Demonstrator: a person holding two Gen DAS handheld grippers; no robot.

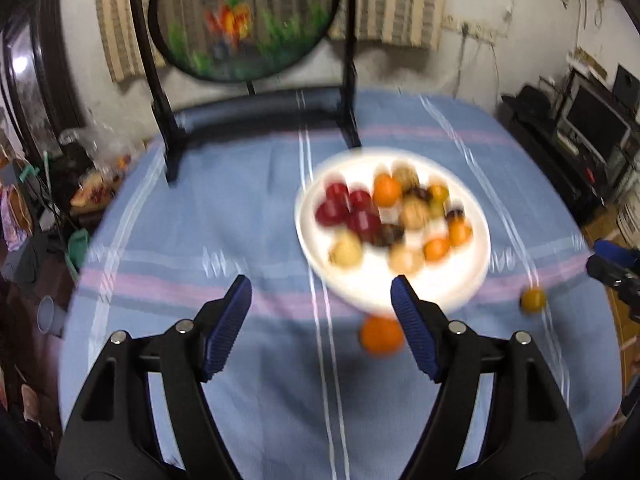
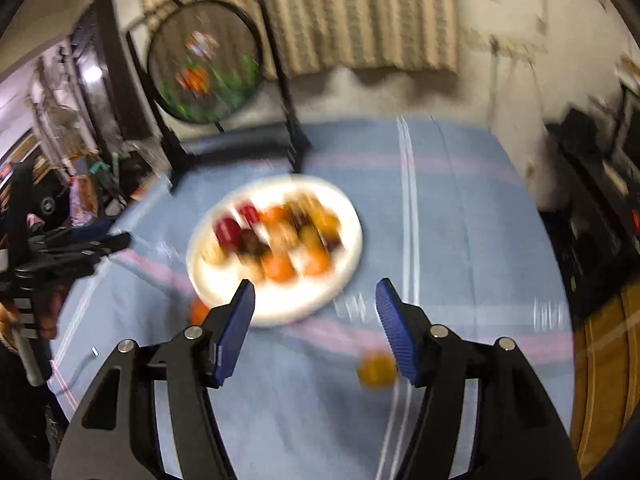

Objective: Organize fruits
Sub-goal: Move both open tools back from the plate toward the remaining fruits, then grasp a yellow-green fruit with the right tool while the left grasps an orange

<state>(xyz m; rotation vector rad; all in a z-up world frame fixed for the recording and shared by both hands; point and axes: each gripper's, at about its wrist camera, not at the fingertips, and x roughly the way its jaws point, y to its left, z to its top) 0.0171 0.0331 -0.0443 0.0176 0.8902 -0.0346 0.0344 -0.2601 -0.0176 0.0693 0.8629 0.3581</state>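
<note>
From the left wrist camera, the left gripper (image 1: 321, 290) hangs above a blue cloth-covered table (image 1: 240, 208) with pink and white stripes. Its two black arms end in ribbed blue pads that stand well apart, with nothing between them. Beyond the tips sits a round white plate (image 1: 400, 292) loaded with small fruits: red ones on its left side, orange, yellow-brown and dark ones across the rest; the blur hides finer detail. A loose round orange fruit (image 1: 380, 336) lies on the cloth just in front of the plate's near rim, beside the right-hand pad. A smaller yellow-orange fruit (image 1: 533, 299) lies on the cloth to the right of the plate, apart from it. The right gripper (image 1: 612, 268) shows at the right edge. At the table's far end stands a black frame holding a round dark panel with bright painted shapes (image 1: 244, 20).

From the right wrist camera, the right gripper (image 2: 316, 294) has its blue pads spread with nothing clamped. The white plate (image 2: 280, 312) lies ahead and to the left. The yellow-orange fruit (image 2: 376, 368) rests on the cloth just inside the right-hand pad, below it; whether they touch I cannot tell. The orange fruit (image 2: 198, 311) peeks out by the plate's near-left rim. The left gripper (image 2: 80, 248) is at the left edge.
</note>
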